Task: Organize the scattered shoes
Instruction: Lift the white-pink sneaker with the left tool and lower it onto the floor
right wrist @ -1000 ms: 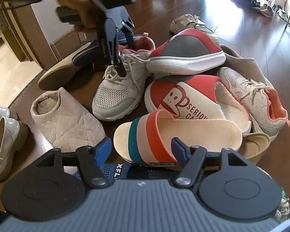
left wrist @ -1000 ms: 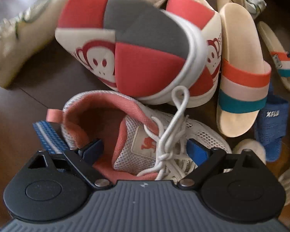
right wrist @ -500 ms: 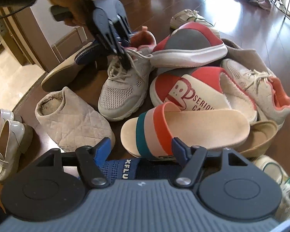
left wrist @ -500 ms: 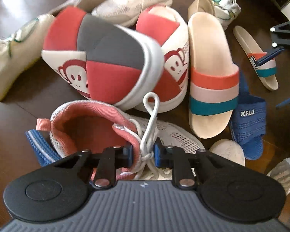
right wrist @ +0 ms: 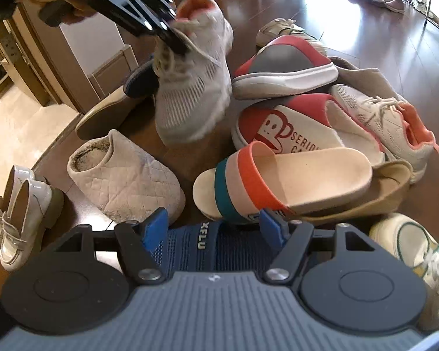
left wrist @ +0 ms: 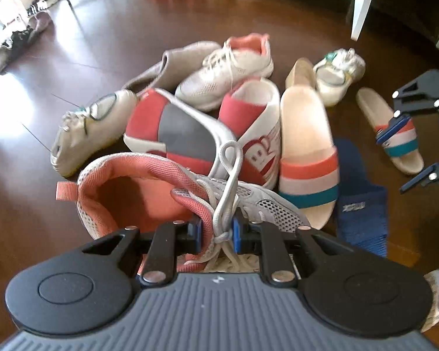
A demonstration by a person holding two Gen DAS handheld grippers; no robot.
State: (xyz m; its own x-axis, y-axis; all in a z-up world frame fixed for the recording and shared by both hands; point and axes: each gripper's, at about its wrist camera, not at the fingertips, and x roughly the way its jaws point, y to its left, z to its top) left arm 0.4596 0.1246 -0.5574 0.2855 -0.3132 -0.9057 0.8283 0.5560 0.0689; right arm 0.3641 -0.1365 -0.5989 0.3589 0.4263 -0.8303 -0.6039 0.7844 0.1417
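Observation:
My left gripper [left wrist: 216, 231] is shut on the tongue and laces of a grey mesh sneaker [left wrist: 137, 193] with a coral lining and holds it lifted above the pile; it also shows raised and toe-down in the right wrist view [right wrist: 193, 87]. Its mate [left wrist: 228, 73] lies at the back of the pile, also seen in the right wrist view [right wrist: 389, 122]. My right gripper [right wrist: 213, 225] is open, its fingers either side of a blue XFLU slide [right wrist: 202, 242], and it shows at the right edge of the left wrist view [left wrist: 415, 134].
The pile holds two red monkey-print slippers [right wrist: 278, 128], a striped slide [right wrist: 278, 175] with its mate [left wrist: 395, 134], a quilted beige slipper [right wrist: 125, 181], a tan flat [right wrist: 365, 201] and white-green sneakers [left wrist: 90, 128]. Cream loafers [right wrist: 17, 213] stand left. More shoes [left wrist: 17, 38] lie far off.
My left gripper closed on the sneaker's tongue and laces, then lifted the sneaker up off the pile. The right gripper stayed open over the blue slide.

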